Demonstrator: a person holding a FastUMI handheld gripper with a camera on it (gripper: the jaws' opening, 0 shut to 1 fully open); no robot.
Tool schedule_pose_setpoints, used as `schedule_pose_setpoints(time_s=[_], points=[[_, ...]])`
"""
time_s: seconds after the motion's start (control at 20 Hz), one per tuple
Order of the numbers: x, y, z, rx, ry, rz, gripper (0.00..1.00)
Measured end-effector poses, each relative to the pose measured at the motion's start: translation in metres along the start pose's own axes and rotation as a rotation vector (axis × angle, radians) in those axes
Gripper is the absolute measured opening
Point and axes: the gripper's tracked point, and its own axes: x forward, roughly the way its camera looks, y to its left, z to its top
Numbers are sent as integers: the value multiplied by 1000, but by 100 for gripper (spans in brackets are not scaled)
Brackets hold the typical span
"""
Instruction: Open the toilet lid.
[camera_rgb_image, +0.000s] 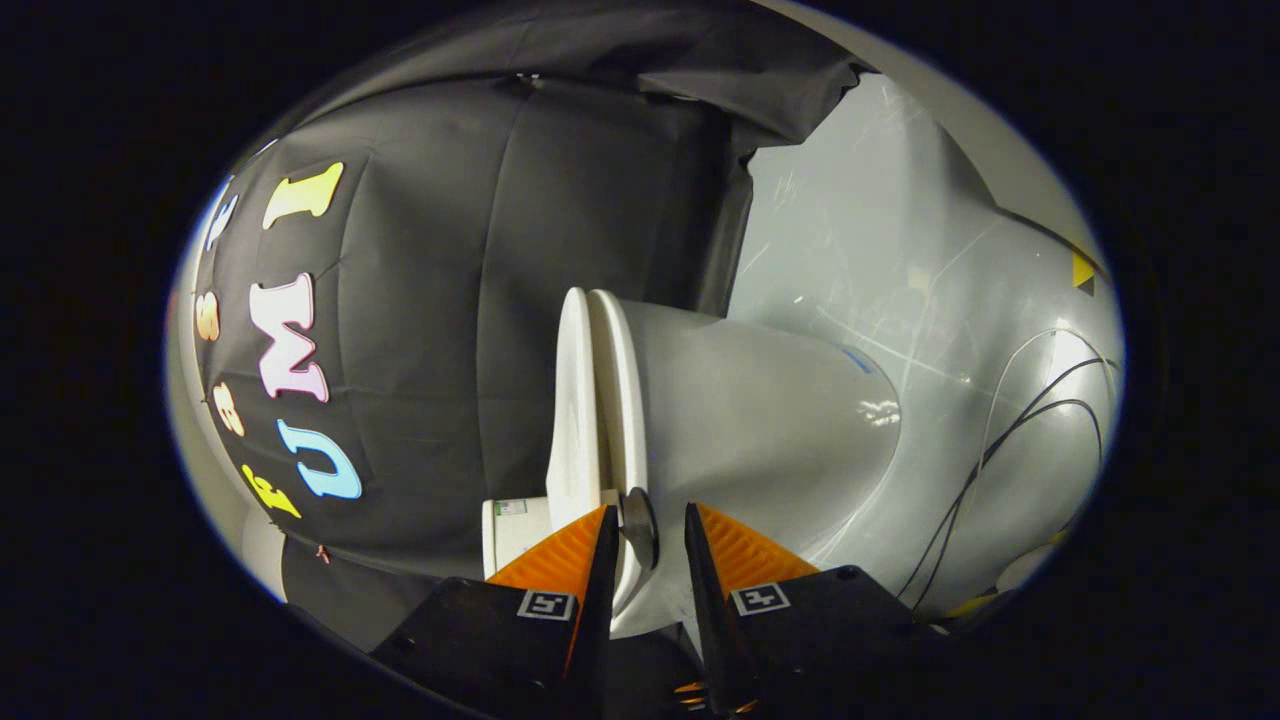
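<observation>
The view is rolled on its side, so the white toilet (760, 420) lies sideways just ahead of the fingers. Its thin lid (572, 400) lies against the seat ring (618, 390), with a narrow dark gap between the two. My gripper (648, 515) is at the front rim with its fingers apart. A small round grey disc (638, 525) on the rim stands between them, close to the left finger (575, 555). The right finger (735, 555) stands off it, in front of the bowl. The left finger hides the lid's near end.
The booth's black cloth wall (440, 330) hangs beyond the lid. A grey scuffed floor (900, 260) runs past the bowl, with black and white cables (1010, 430) on it. A white box with a label (512, 530) sits beside the left finger.
</observation>
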Motion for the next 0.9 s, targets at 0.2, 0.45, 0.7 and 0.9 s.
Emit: schedule_pose_setpoints(time_s=[0.2, 0.45, 0.7, 0.9], points=[[15, 2, -18, 35, 22, 21, 11], [16, 5, -19, 14, 33, 17, 11], [14, 8, -20, -33, 31, -23, 6], [8, 18, -23, -88, 24, -54, 5]])
